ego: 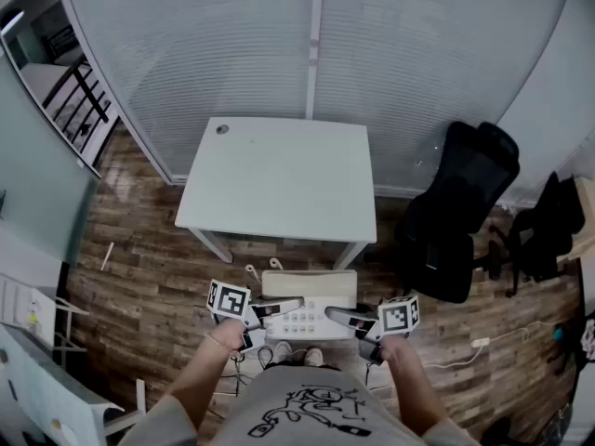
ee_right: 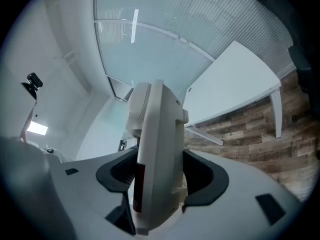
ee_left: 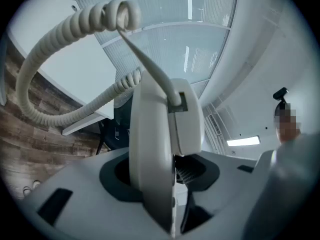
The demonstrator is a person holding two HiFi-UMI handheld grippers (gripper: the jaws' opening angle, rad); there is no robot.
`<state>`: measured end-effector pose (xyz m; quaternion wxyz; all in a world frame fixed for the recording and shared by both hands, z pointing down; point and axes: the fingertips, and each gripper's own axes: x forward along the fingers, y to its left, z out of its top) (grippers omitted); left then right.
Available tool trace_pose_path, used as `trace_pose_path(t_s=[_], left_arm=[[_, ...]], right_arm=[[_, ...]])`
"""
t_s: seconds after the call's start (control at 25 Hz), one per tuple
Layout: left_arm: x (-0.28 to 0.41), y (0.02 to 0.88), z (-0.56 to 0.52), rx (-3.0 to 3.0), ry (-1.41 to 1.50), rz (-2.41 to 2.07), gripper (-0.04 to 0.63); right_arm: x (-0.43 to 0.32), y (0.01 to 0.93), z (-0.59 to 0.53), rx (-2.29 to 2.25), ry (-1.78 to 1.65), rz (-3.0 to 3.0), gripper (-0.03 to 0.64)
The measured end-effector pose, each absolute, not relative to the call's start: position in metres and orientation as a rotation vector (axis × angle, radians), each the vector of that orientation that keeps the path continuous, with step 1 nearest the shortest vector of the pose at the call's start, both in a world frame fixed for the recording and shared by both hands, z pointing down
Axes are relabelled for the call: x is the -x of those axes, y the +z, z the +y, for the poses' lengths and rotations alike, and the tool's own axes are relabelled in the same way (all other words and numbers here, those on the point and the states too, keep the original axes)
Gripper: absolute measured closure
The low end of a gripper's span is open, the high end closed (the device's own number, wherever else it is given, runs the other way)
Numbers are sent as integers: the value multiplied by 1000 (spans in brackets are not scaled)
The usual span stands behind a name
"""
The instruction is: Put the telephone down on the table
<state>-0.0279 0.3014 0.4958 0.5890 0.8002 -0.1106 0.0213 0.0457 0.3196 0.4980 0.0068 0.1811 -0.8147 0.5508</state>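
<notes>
Wood-plank flooring (ego: pixel 139 277) spreads beneath a ribbed, frosted glass wall (ego: pixel 232 45) that closes the far side of the room. Against that wall stands a white square-topped table (ego: pixel 279 175), its surface bare but for a small dark dot near one far corner. To its right sit 2 black office chairs (ego: pixel 465 212).

Well short of the table, close in front of the person's body and above the floor, hangs the white push-button desk telephone (ego: pixel 307 309). It is carried level, with its long axis running side to side between the 2 tools.

The left gripper (ego: pixel 286 308) has its jaws partly closed and clamped on the telephone's left end, where the handset sits. The right gripper (ego: pixel 337 316) has its jaws set wide and pressed on the thicker right edge of the body. Both point slightly downward and inward at each other, so neither is nearer: the load is shared.

From the handset end a cream coiled cord (ee_left: pixel 45 59) loops up and out in the left gripper view, hanging free in the air.

The tabletop lies straight ahead of both grippers, so the telephone is probably still being carried and has yet to travel forward over the near edge. Judging by that loose cord, it could drag or catch on the table edge as the telephone goes over.
</notes>
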Motion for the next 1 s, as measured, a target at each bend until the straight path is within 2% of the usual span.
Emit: trace_pose_path(t_s=[1.0], left_arm=[[-4, 494, 324, -1865, 42, -280, 403]], right_arm=[[-77, 494, 340, -548, 1715, -2553, 328]])
